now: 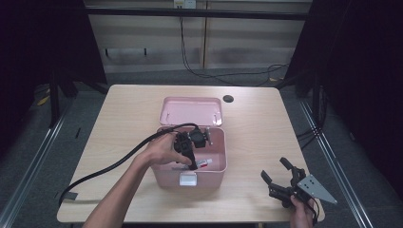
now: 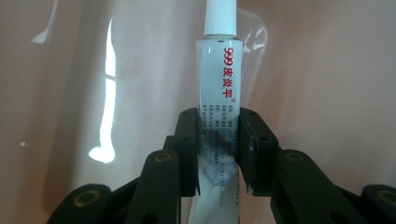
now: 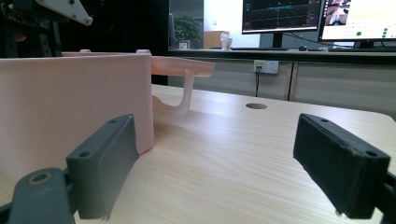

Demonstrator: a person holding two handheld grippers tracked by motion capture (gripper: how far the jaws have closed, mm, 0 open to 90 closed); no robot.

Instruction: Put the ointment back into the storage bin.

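Left gripper (image 2: 219, 135) clamped on an ointment tube (image 2: 219, 84) inside the pink box (image 1: 218, 166).
Right gripper (image 3: 219, 168) rests apart, seemingly on the table (image 3: 243, 154).

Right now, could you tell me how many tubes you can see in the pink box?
1: the white tube is in the pink box, clamped in the left gripper; others may be hidden.

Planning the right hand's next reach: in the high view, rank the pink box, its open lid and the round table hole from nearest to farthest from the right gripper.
From the right gripper:
1. Pink box, to its left.
2. Open lid, behind the box.
3. Round table hole, far side of the table, close to the lid.
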